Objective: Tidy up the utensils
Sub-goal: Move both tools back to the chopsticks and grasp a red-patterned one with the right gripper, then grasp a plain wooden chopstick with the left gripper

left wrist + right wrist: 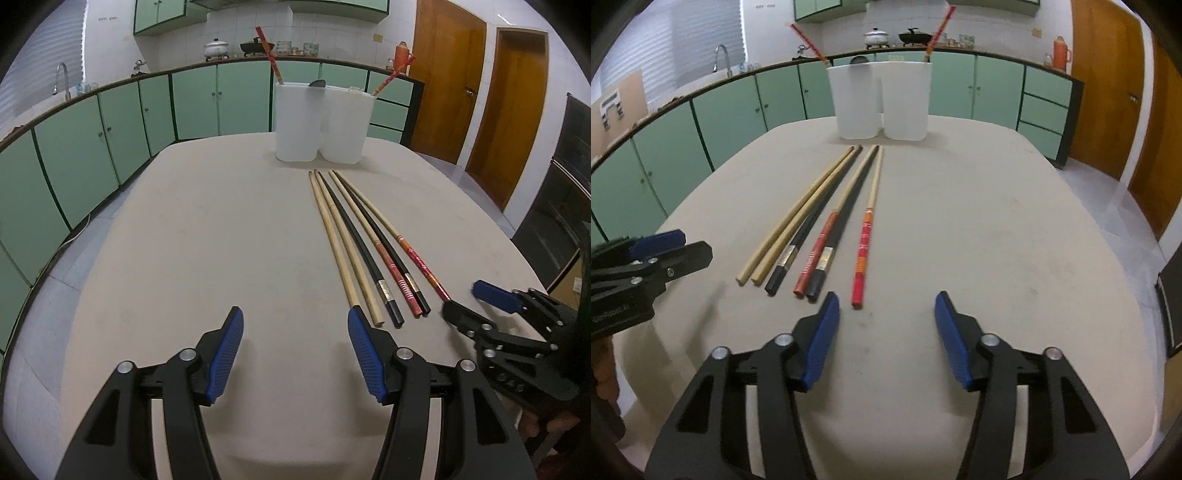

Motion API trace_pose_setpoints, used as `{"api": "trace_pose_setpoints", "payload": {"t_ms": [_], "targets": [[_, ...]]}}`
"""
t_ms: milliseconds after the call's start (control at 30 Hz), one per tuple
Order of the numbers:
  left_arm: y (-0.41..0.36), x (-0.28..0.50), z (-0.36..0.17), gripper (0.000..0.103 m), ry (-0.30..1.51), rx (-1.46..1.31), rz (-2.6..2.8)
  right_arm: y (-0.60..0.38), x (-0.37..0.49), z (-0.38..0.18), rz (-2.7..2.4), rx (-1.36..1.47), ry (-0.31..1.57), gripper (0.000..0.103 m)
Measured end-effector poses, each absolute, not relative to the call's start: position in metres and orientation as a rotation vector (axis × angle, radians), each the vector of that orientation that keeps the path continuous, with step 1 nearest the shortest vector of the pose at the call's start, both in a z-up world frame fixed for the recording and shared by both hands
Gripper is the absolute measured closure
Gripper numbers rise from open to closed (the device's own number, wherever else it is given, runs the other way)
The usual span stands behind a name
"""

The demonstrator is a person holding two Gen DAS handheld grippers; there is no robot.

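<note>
Several chopsticks lie side by side on the beige table: two plain bamboo ones, two black ones with silver bands, and two red-patterned ones. Behind them stands a white two-compartment holder with a red chopstick in each side. My left gripper is open and empty, its right finger by the bamboo ends. My right gripper is open; the orange-red chopstick ends just ahead of its left finger. From the left wrist view, that chopstick's end meets the right gripper.
Green cabinets under a counter with pots and a sink curve behind the table. Wooden doors and a dark cabinet stand to the right. The left gripper shows at the left of the right wrist view.
</note>
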State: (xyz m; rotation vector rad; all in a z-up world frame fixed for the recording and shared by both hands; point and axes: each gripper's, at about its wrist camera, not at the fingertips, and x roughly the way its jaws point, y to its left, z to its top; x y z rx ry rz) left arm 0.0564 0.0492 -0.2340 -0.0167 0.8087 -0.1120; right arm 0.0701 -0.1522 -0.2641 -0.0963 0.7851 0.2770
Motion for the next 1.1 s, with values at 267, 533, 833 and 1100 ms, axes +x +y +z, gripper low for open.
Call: {"api": "trace_pose_setpoints", "payload": {"t_ms": [267, 533, 833, 1100], "targets": [[0.038, 0.057, -0.237, 0.045, 0.816, -0.008, -0.137, -0.143, 0.068, -0.266, 0.282, -0.139, 0.745, 0.098], [0.025, 0.059, -0.244, 0.045, 0.836, 0.003, -0.160, -0.168, 0.072, -0.254, 0.229, -0.059, 0.745, 0.098], [0.022, 0.063, -0.253, 0.046, 0.853, 0.007, -0.140, -0.172, 0.072, -0.253, 0.236, -0.055, 0.738, 0.098], [0.022, 0.064, -0.254, 0.052, 0.843, 0.016, -0.119, -0.172, 0.074, -0.258, 0.244, -0.044, 0.757, 0.098]]}}
